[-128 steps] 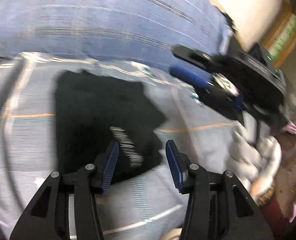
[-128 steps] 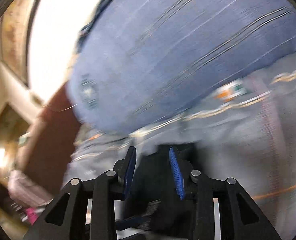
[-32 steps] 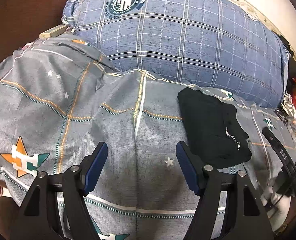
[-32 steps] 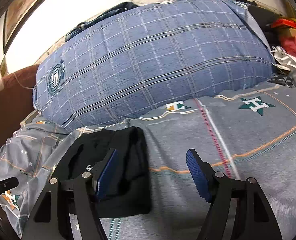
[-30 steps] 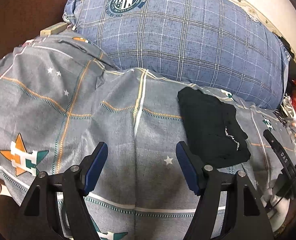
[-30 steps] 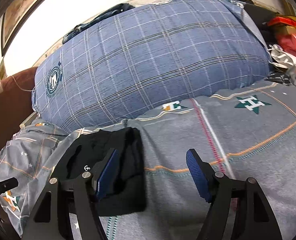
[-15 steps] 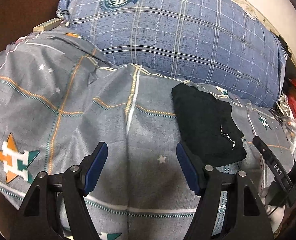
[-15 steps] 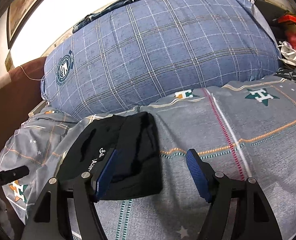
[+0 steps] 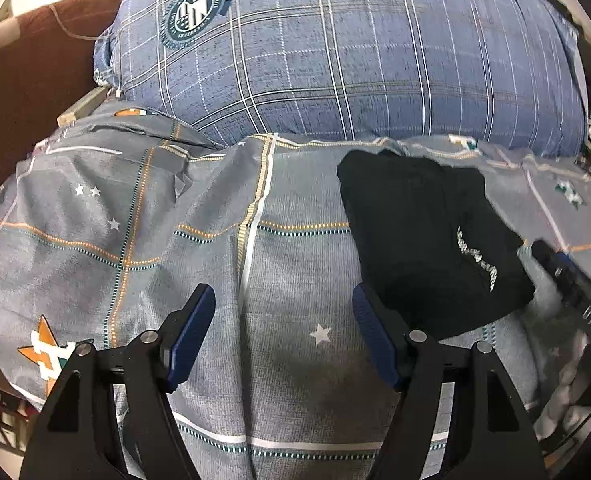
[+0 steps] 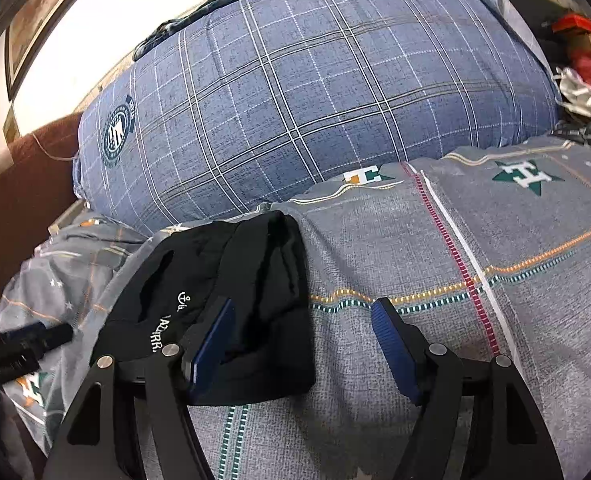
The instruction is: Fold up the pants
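Note:
The black pants [image 9: 427,236] lie folded into a compact bundle with white lettering on the grey patterned bedsheet [image 9: 175,216]. My left gripper [image 9: 283,324] is open and empty above the sheet, to the left of the bundle. In the right wrist view the pants [image 10: 231,292] lie at the lower left. My right gripper [image 10: 301,340] is open and empty, its left finger over the bundle's near right part. Each gripper shows at the edge of the other's view: the right one [image 9: 567,280] and the left one [image 10: 19,344].
A large blue plaid pillow [image 9: 335,52] lies behind the pants, also in the right wrist view [image 10: 303,88]. A brown headboard [image 9: 19,80] stands at the left. Red and silver clutter [image 10: 587,68] sits at the far right. The sheet [image 10: 475,248] stretches right of the pants.
Both grippers let go of the pants, opened wide and drew back from the folded bundle. In the last second both views shifted slightly; the pants lie still.

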Motion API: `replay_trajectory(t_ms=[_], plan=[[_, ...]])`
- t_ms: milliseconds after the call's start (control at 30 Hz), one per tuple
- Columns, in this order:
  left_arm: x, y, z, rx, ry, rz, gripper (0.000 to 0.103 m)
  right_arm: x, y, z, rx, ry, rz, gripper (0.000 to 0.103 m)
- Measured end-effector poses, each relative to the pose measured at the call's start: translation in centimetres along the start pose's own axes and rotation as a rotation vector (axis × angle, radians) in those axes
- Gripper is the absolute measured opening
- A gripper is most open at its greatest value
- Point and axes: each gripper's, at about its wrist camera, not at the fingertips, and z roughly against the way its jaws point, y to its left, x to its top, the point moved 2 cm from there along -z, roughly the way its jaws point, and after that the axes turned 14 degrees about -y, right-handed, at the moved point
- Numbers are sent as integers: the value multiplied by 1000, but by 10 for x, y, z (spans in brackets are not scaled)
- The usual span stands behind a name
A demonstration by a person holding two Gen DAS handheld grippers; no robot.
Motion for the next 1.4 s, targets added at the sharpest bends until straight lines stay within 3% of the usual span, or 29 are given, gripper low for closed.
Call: replay_trajectory(t_ms=[300,1400], plan=[[-1,-10,-5,8,13,-48,71,-1,-12,-10,11,36,-63,73],[-14,-9,-2,2,42,-39,71,-11,-5,-11,14,63,-34,73]])
